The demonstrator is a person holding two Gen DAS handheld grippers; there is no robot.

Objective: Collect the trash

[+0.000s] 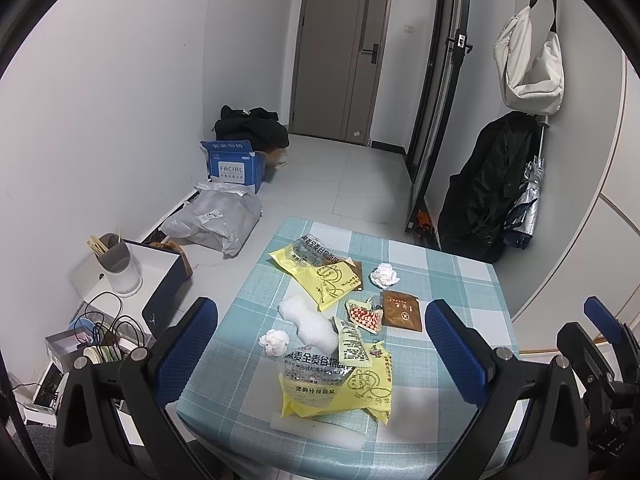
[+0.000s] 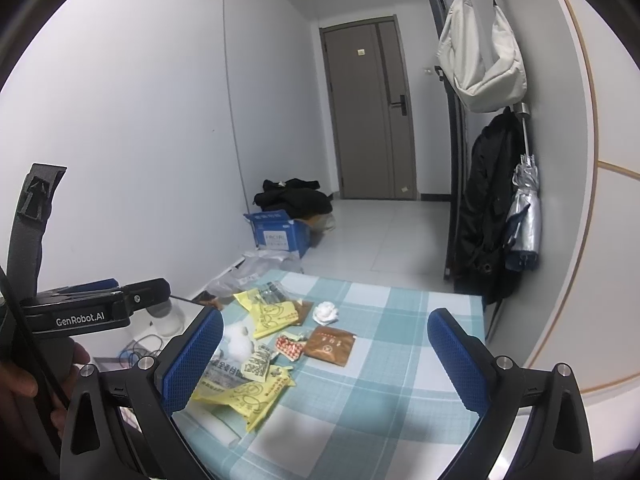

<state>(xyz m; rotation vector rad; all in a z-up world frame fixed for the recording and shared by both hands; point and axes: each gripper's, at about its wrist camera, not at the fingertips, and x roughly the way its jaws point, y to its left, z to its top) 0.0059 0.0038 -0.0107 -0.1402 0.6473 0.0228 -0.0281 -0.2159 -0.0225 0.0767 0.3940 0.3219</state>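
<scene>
Left wrist: hand-held gripper spread above table.

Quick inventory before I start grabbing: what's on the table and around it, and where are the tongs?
Yellow wrappers: two, one far, one near.
Brown packet: one, centre-right.
Red-white wrapper: one, beside the brown packet.
Tissue balls: two, white, far right and near left.
Bubble wrap: one, white, centre-left.
Table: one, blue-checked cloth.
Blue box: one, floor by wall.
Grey bag: one, on floor.
White bag: one, hanging right.
Left tongs: open, above the table.
Right tongs: open, above the table.
</scene>
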